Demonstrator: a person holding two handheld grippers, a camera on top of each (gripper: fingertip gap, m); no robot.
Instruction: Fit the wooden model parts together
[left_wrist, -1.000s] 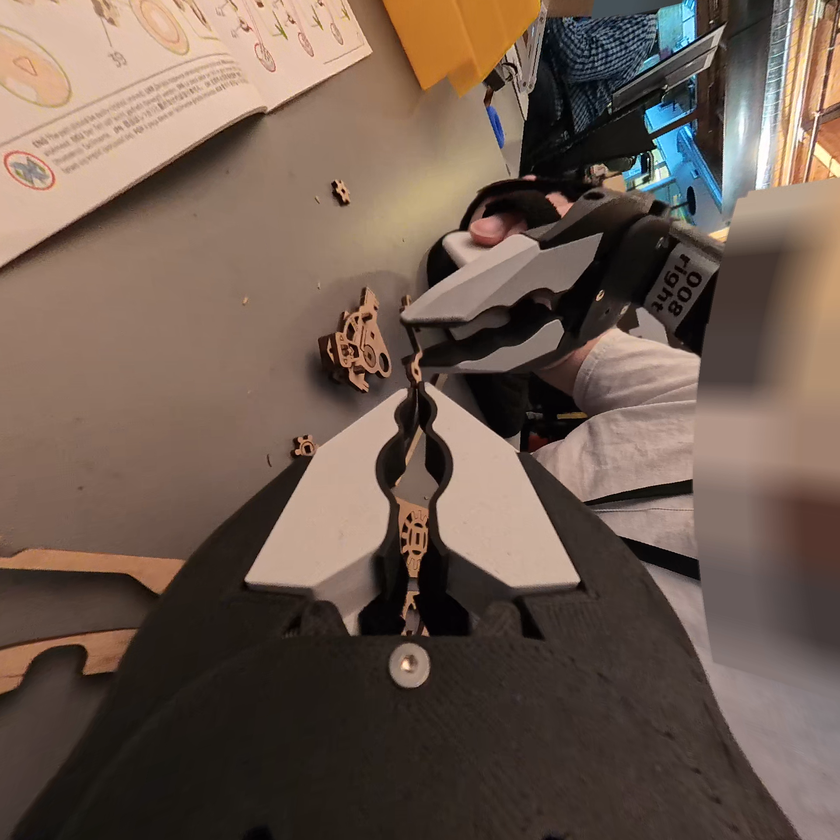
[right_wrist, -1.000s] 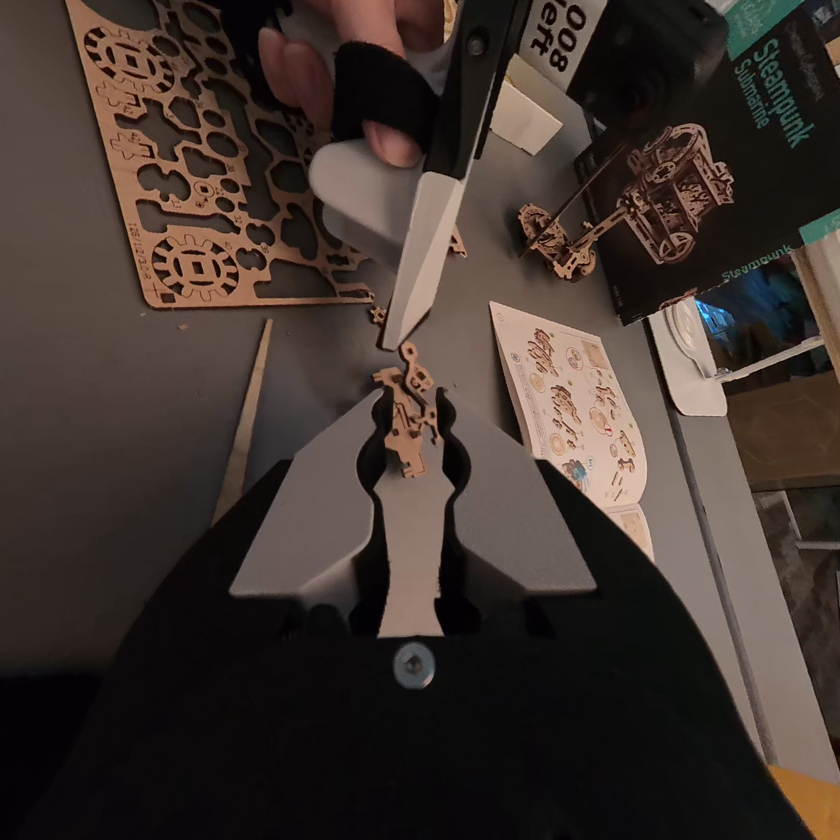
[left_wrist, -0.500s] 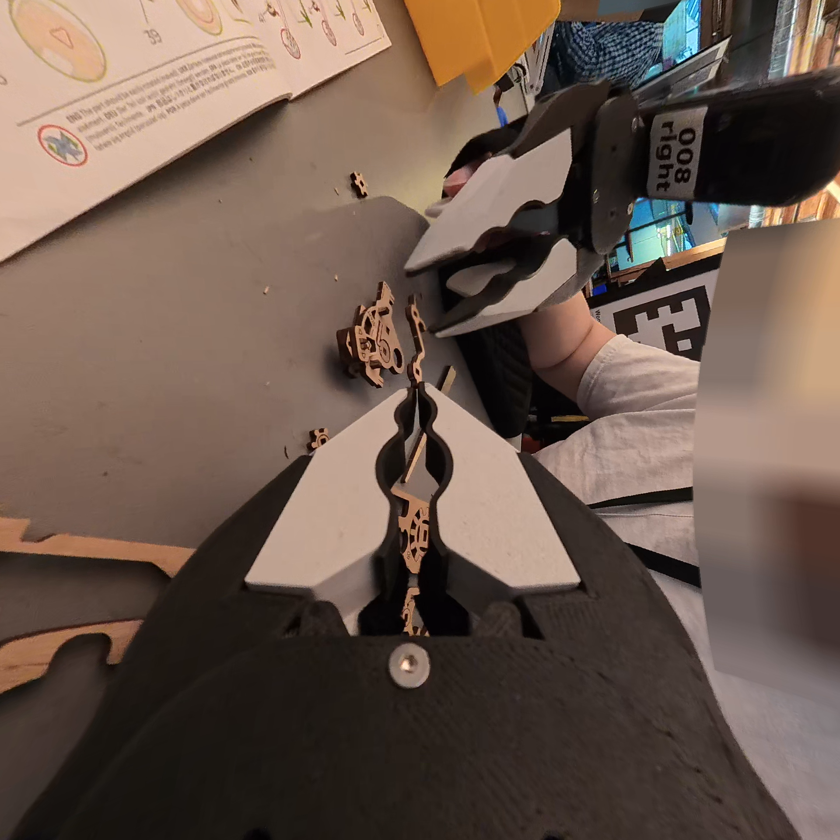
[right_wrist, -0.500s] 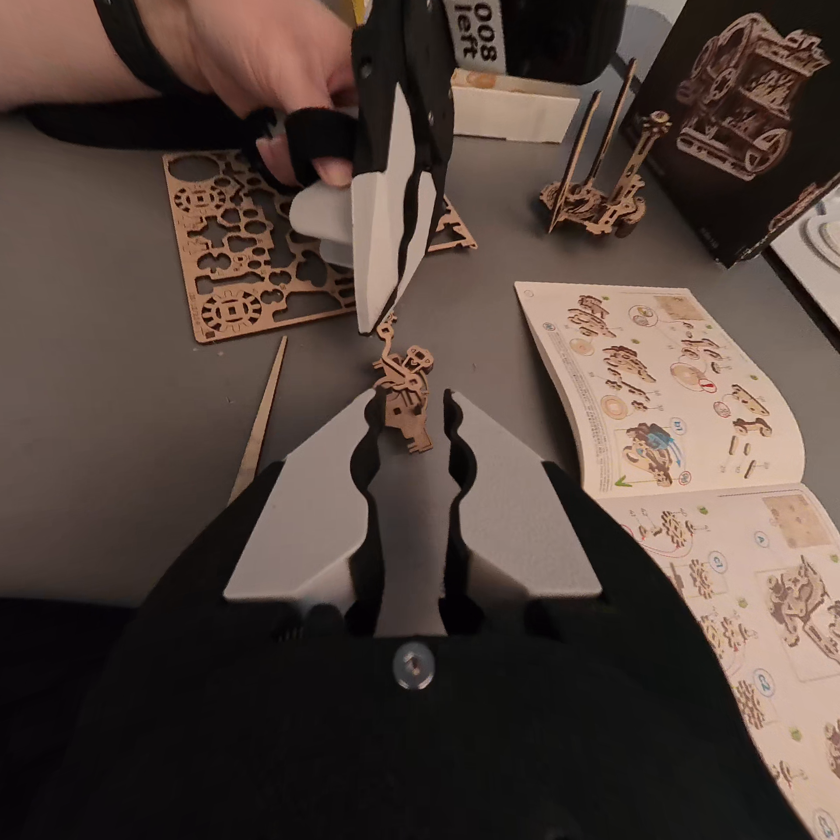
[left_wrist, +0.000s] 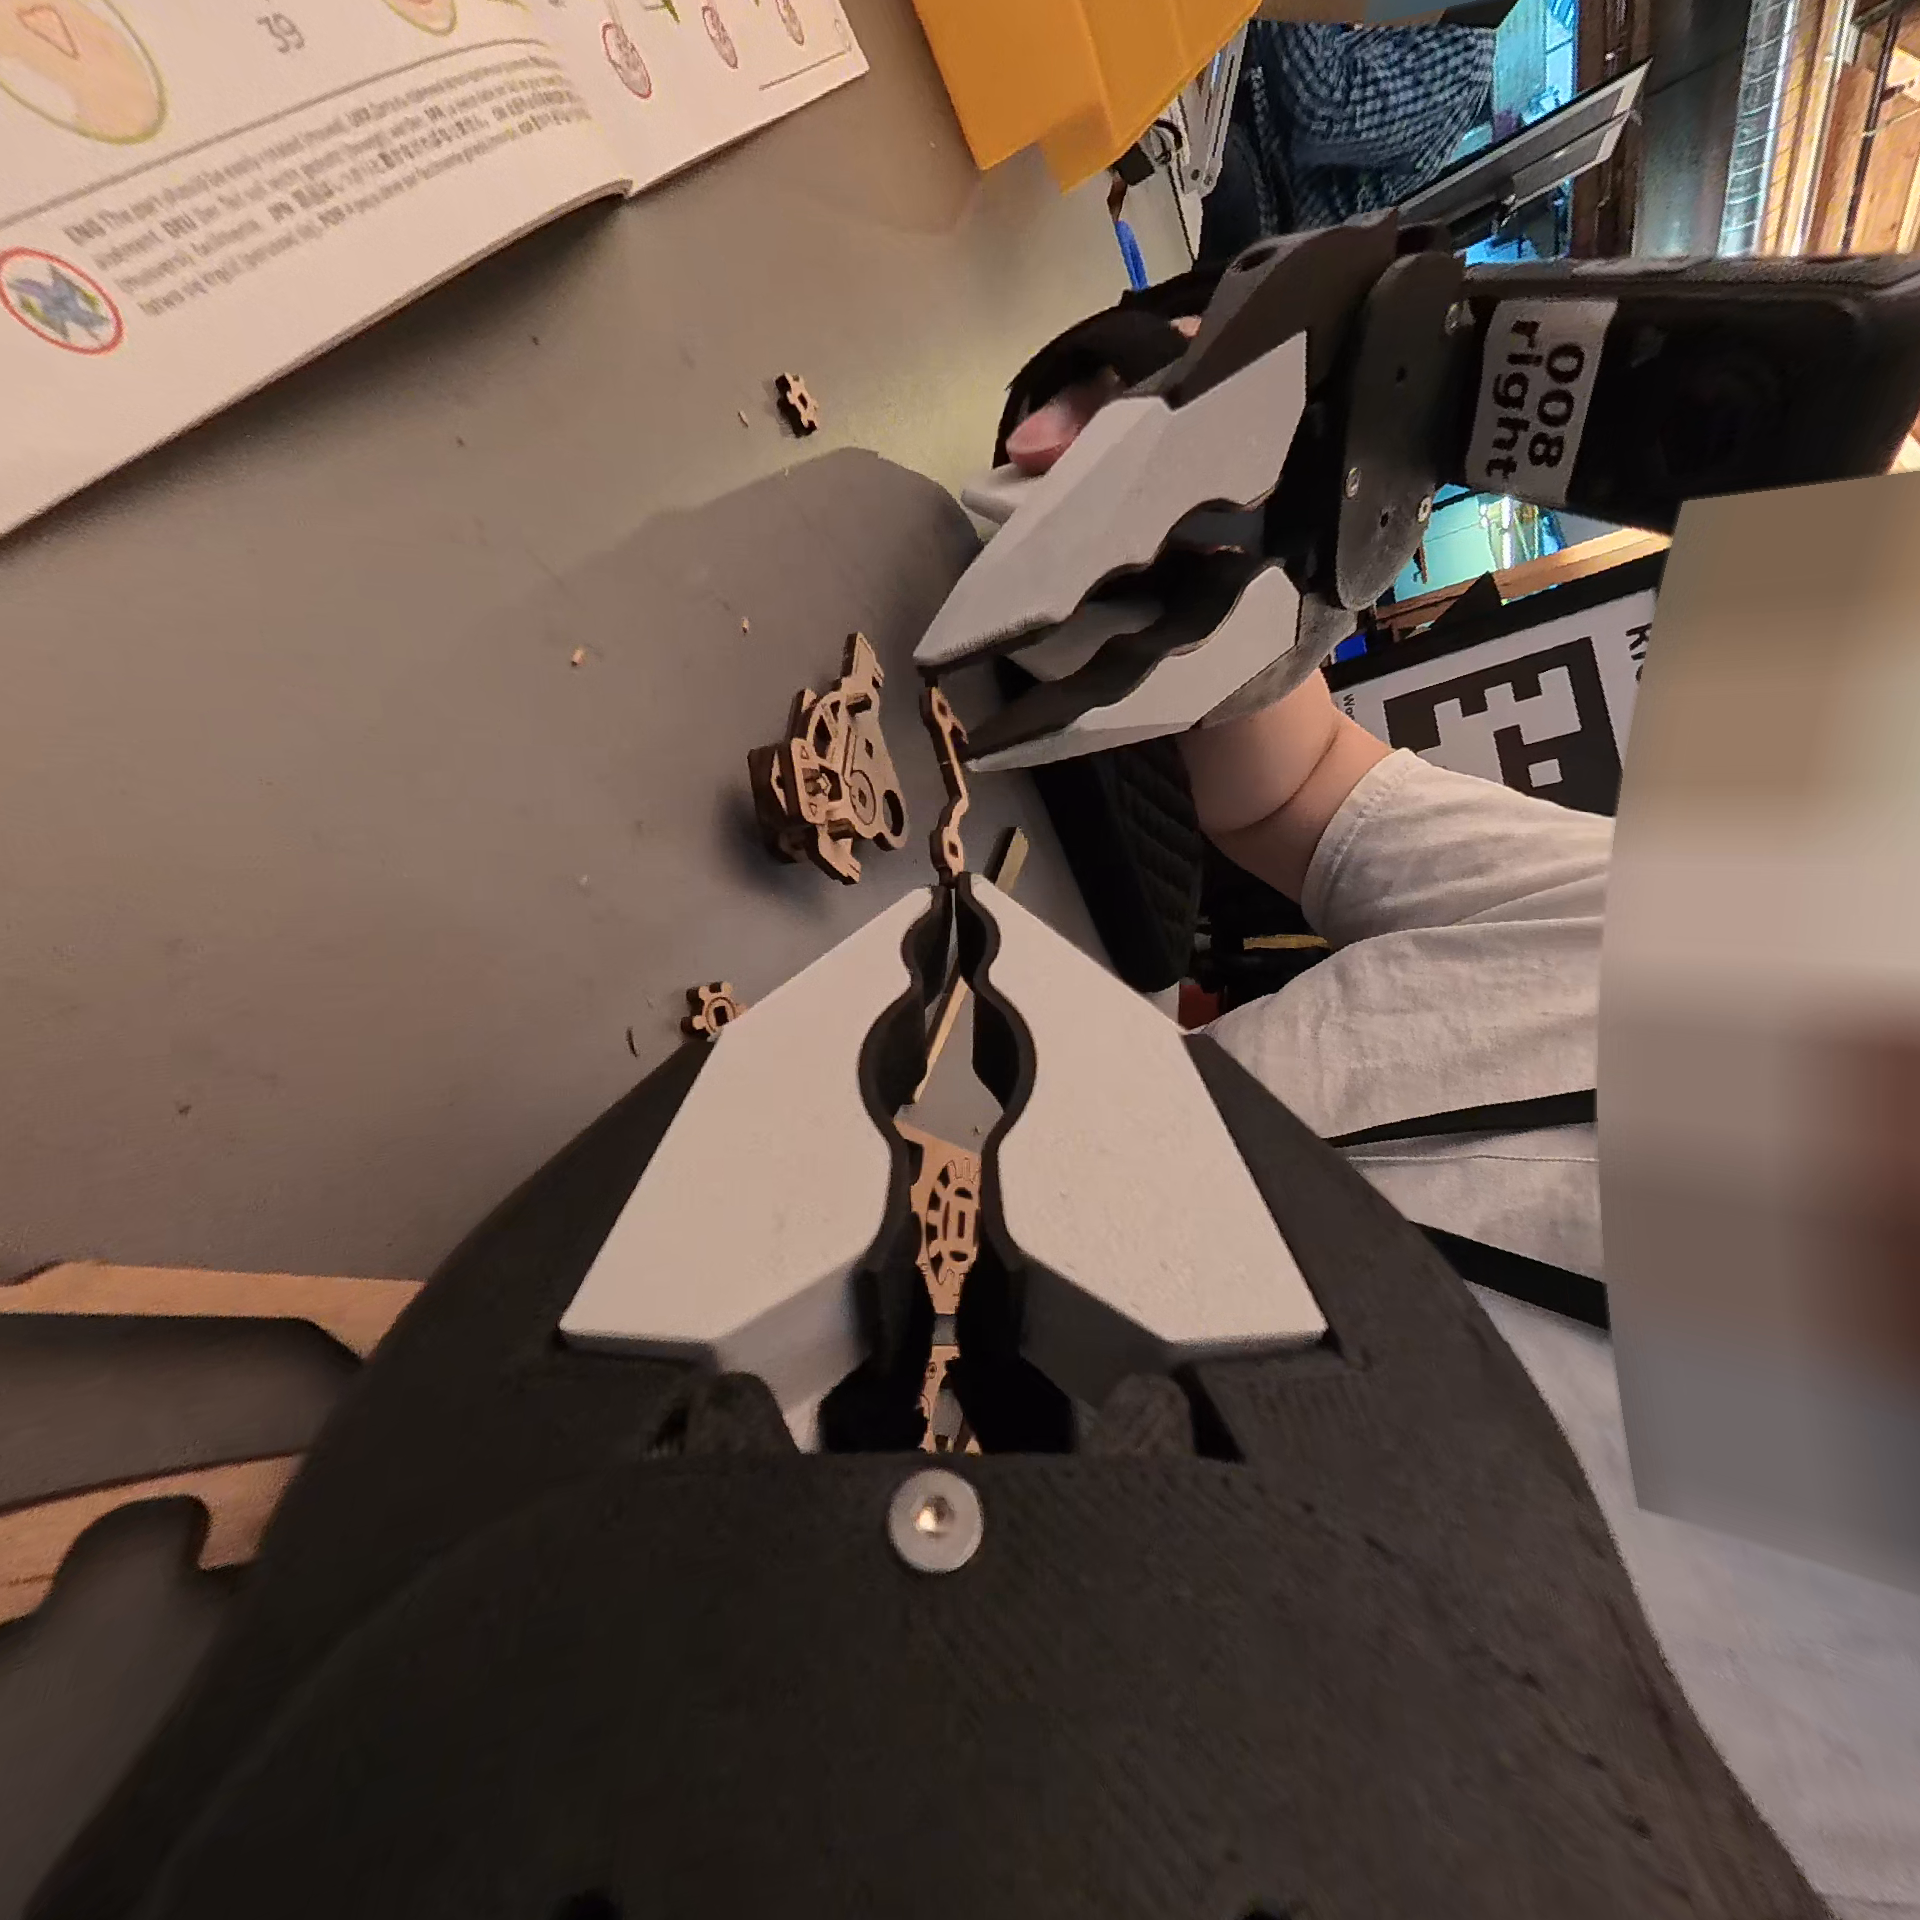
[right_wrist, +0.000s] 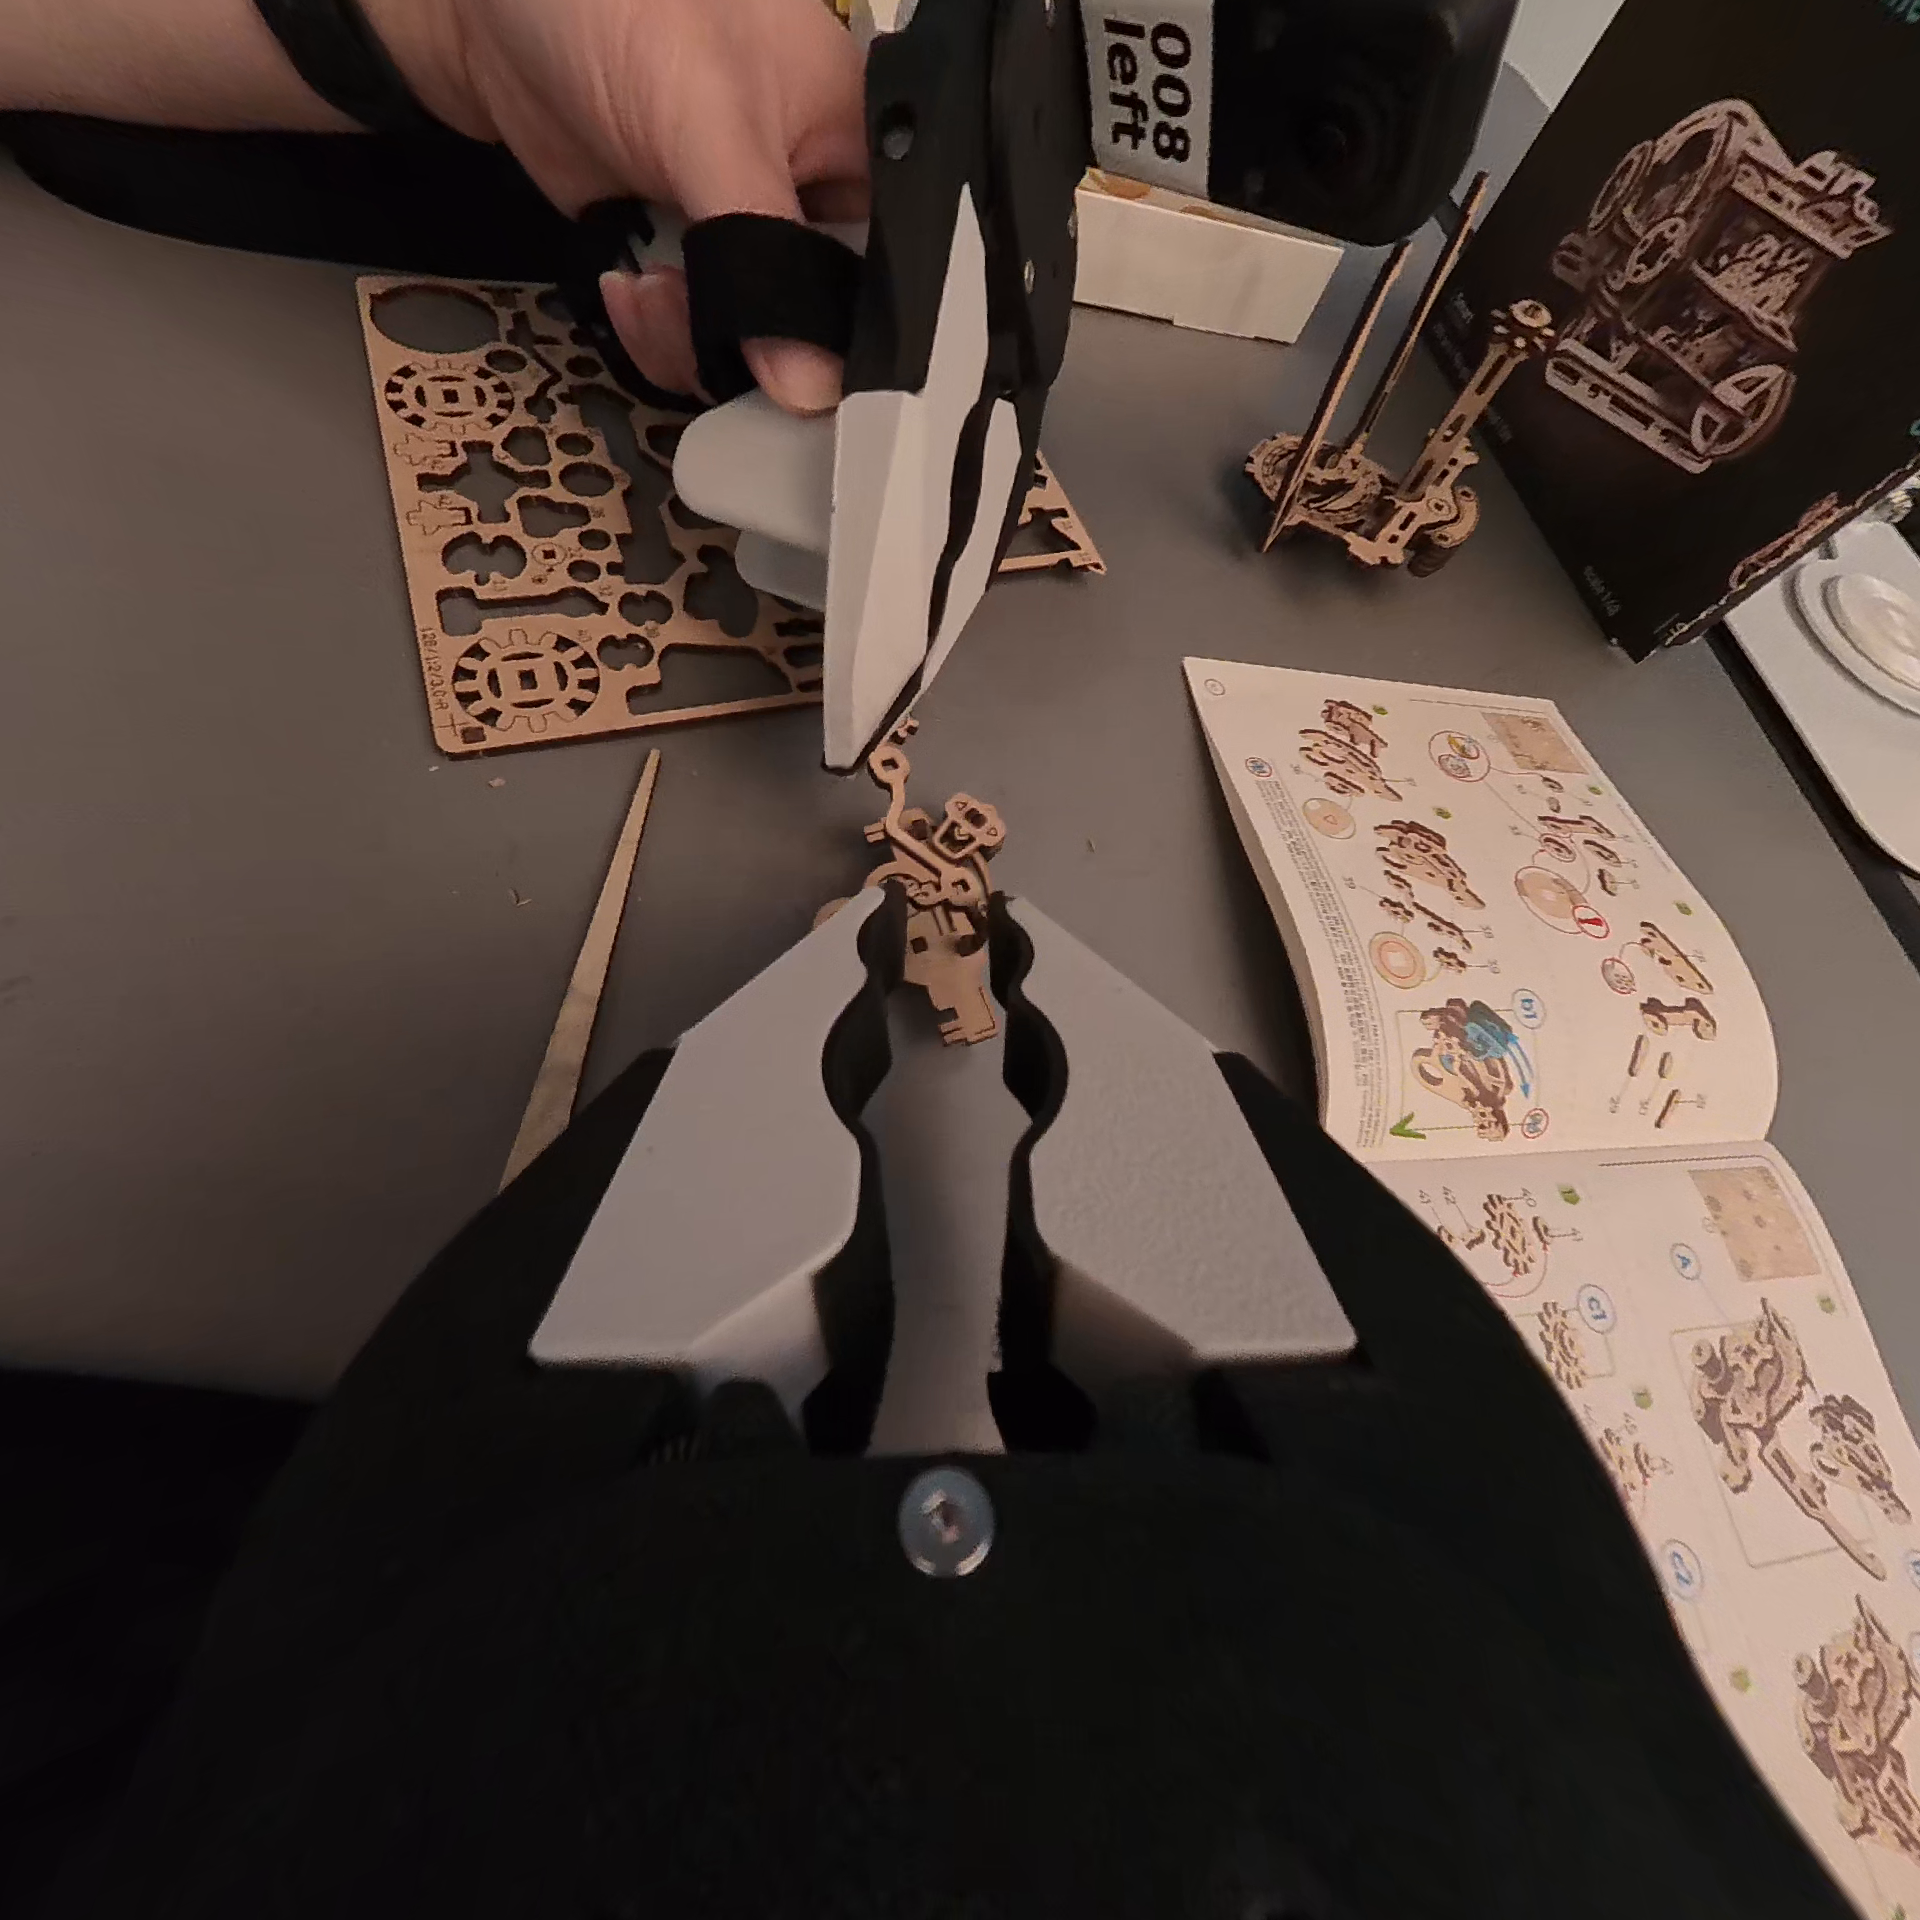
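My left gripper (left_wrist: 951, 894) is shut on a thin wooden link piece (left_wrist: 948, 790) that sticks out past its tips. The link also shows in the right wrist view (right_wrist: 896, 771), hanging from the left gripper (right_wrist: 868, 743). A small wooden sub-assembly (left_wrist: 831, 769) lies on the grey table just beside the link. In the right wrist view it (right_wrist: 940, 935) shows through the gap between the fingers. My right gripper (right_wrist: 943, 904) is a little open and empty. Its tips (left_wrist: 951, 707) are at the link's free end, just above the sub-assembly.
An open instruction booklet (right_wrist: 1455, 935) lies to the right, a punched-out wooden sheet (right_wrist: 499, 582) at the back left and a thin wooden stick (right_wrist: 592, 966) beside it. A partly built model (right_wrist: 1361, 488) and a black box (right_wrist: 1714, 312) stand at the back. Small loose gears (left_wrist: 798, 403) lie on the table. Both grippers' tips are close together, under 4 cm apart. Left tips and right tips are each some 20 centimetres from the partly built model (right_wrist: 1361, 488).
My right gripper has swung from a steep downward tilt to a flatter angle and stays at the link's end. My left gripper still holds the link; the sub-assembly has stayed on the table.
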